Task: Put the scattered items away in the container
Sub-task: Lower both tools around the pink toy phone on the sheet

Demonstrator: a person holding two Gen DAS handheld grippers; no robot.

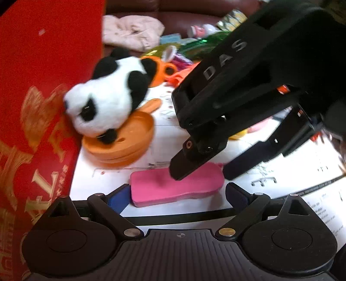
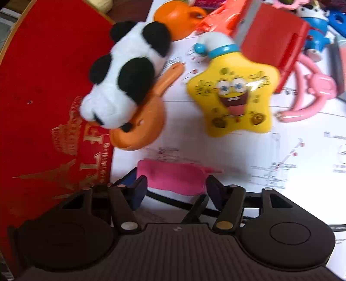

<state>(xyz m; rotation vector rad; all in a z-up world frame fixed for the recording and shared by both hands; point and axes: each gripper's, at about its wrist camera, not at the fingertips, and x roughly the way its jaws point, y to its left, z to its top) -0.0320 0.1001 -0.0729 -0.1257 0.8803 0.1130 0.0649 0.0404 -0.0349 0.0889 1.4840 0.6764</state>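
Observation:
A flat pink case (image 1: 173, 188) lies on the paper-covered table, close to the red container (image 1: 43, 90) with gold print. My left gripper (image 1: 177, 196) is open around the case, its left pad close to the case's left end. My right gripper (image 1: 204, 173) comes down from the upper right, open, its fingertips straddling the case's right half from just above. In the right wrist view the pink case (image 2: 173, 179) sits between the right gripper's (image 2: 177, 190) pads, with no clear press. A panda plush (image 1: 108, 101) rests on an orange dish (image 1: 123, 142) against the container.
Beyond the case lie a yellow star toy (image 2: 233, 93), a red box (image 2: 272, 43), a pink figure (image 2: 311, 93), an orange cup (image 2: 179, 19) and a blue figure (image 2: 315, 28). A beige cloth (image 1: 132, 32) lies on a brown sofa behind. The red container (image 2: 43, 86) walls off the left.

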